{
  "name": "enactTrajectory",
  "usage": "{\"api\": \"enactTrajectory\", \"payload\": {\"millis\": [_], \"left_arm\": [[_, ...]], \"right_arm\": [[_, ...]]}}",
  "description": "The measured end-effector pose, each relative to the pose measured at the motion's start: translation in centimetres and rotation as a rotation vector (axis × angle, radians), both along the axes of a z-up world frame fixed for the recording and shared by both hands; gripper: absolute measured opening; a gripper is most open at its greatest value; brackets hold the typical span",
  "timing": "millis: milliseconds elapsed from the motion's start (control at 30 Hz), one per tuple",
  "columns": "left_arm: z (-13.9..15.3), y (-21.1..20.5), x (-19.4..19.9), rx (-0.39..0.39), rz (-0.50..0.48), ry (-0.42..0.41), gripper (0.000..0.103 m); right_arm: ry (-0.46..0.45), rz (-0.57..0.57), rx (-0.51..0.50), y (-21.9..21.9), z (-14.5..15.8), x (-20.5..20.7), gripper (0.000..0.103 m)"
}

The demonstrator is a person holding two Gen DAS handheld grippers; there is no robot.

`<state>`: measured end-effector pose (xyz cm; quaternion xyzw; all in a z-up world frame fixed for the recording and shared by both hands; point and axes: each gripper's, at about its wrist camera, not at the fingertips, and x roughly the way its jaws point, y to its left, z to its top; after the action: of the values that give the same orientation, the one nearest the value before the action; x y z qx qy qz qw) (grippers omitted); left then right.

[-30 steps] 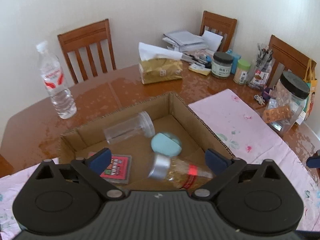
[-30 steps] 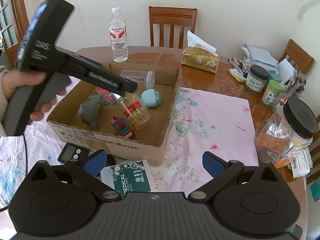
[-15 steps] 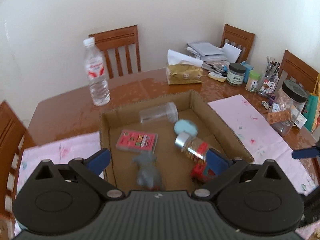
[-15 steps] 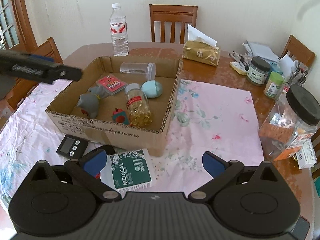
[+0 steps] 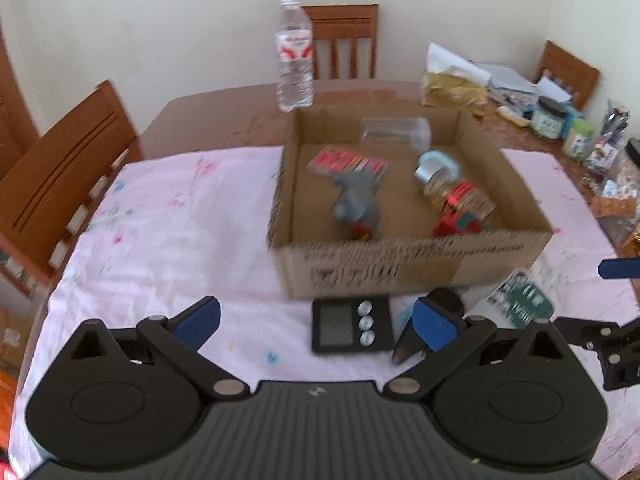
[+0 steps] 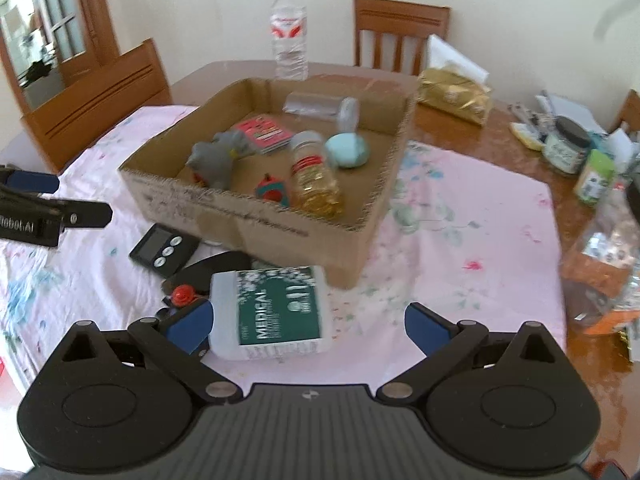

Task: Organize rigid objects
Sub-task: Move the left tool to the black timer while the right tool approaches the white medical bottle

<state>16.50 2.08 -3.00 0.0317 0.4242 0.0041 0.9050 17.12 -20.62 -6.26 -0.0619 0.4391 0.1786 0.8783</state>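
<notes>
A cardboard box (image 5: 404, 264) (image 6: 256, 220) sits on the pink cloth. It holds a grey toy (image 5: 356, 204) (image 6: 212, 160), a pink card pack (image 5: 348, 162), a clear jar (image 5: 396, 130), a blue egg shape (image 6: 346, 151), a pill bottle (image 6: 316, 176) and a small red toy (image 6: 274, 192). In front of the box lie a black timer (image 5: 350, 326) (image 6: 164, 250), black pliers with a red knob (image 6: 188, 292) and a white-green medical pack (image 6: 276, 312) (image 5: 516, 300). My left gripper (image 5: 316, 320) is open, just before the timer. My right gripper (image 6: 308, 322) is open over the medical pack.
A water bottle (image 5: 295, 56) stands behind the box. A gold tissue pack (image 6: 454, 94), jars (image 6: 566, 148) and papers crowd the table's right side. Wooden chairs (image 5: 60, 184) stand around the table. A large clear jar (image 6: 604, 264) is at the right edge.
My left gripper has pulled back from above the box and dropped low in front of it. My right gripper has moved forward and down toward the medical pack.
</notes>
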Motion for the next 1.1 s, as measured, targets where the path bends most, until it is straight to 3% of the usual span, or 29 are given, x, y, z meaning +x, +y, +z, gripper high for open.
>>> {"api": "enactTrajectory", "payload": {"millis": [200, 567, 733, 967, 1100], "left_arm": [[-0.4, 0.4, -1.3, -0.004, 0.029, -0.006, 0.102], [-2.3, 1.6, 1.9, -0.038, -0.060, 0.029, 0.102], [-3.3, 2.0, 3.6, -0.056, -0.114, 0.046, 0.102], [-5.2, 1.6, 5.3, -0.078, -0.179, 0.093, 0.102], [-6.3, 1.0, 6.0, -0.083, -0.192, 0.113, 0.102]], "right_arm": [[0.021, 0.025, -0.014, 2.1, -1.5, 1.2, 0.103], [0.088, -0.043, -0.095, 5.1, -3.9, 3.8, 0.103], [0.132, -0.121, -0.073, 4.7, -4.4, 4.4, 0.103], [0.125, -0.262, -0.168, 3.0, -4.6, 4.1, 0.103], [0.158, -0.254, -0.181, 2.1, -5.2, 3.6, 0.103]]}}
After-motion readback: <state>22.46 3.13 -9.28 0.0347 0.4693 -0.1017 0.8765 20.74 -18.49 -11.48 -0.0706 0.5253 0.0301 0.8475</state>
